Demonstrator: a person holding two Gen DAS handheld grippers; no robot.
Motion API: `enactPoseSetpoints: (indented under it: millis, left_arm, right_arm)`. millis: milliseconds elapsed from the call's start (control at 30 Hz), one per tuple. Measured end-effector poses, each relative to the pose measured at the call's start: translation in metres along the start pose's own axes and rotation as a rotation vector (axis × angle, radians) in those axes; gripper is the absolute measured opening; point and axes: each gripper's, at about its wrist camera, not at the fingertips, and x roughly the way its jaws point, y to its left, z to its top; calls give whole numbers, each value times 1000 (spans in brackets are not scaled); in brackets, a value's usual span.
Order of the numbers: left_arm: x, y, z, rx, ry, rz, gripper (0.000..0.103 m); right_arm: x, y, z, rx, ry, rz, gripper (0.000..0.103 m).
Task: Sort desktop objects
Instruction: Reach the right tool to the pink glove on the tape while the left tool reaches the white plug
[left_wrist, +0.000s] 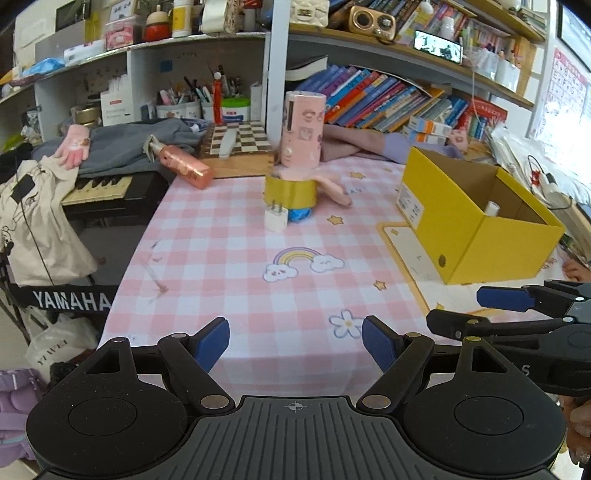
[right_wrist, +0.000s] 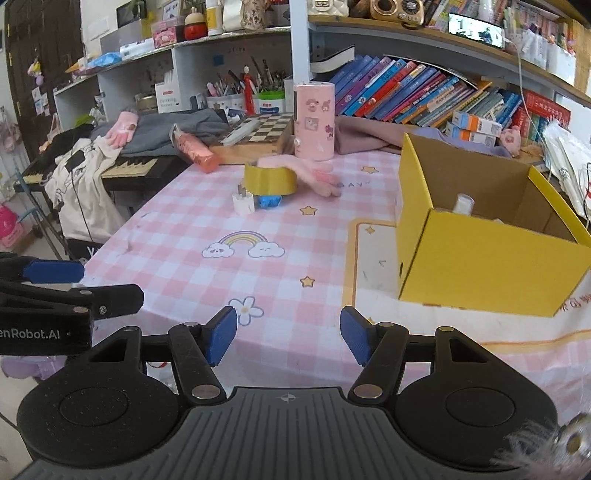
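A gold tape roll (left_wrist: 291, 191) (right_wrist: 270, 180), a white plug adapter (left_wrist: 276, 218) (right_wrist: 244, 202), a small blue object (left_wrist: 300, 214) (right_wrist: 269, 201) and a pink glove (left_wrist: 334, 184) (right_wrist: 314, 171) lie at the far middle of the pink checked table (left_wrist: 229, 280). A tall pink cylinder (left_wrist: 302, 129) (right_wrist: 314, 121) stands behind them. An open yellow box (left_wrist: 476, 218) (right_wrist: 484, 240) sits at right with a white item inside (right_wrist: 463, 204). My left gripper (left_wrist: 295, 345) and right gripper (right_wrist: 288, 339) are open and empty near the front edge.
A chessboard box (left_wrist: 240, 144) and a pink bottle (left_wrist: 184, 164) lie at the table's back left. A keyboard with clothes and a bag (left_wrist: 40, 221) stands left of the table. Bookshelves run along the back. The right gripper shows in the left wrist view (left_wrist: 517, 314).
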Motion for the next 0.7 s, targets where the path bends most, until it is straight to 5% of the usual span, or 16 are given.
enactPoseSetpoints:
  millis: [700]
  left_arm:
    - [78,0,66,-5,36,48,81]
  right_arm:
    - [86,-38,67,-5,18,49,60]
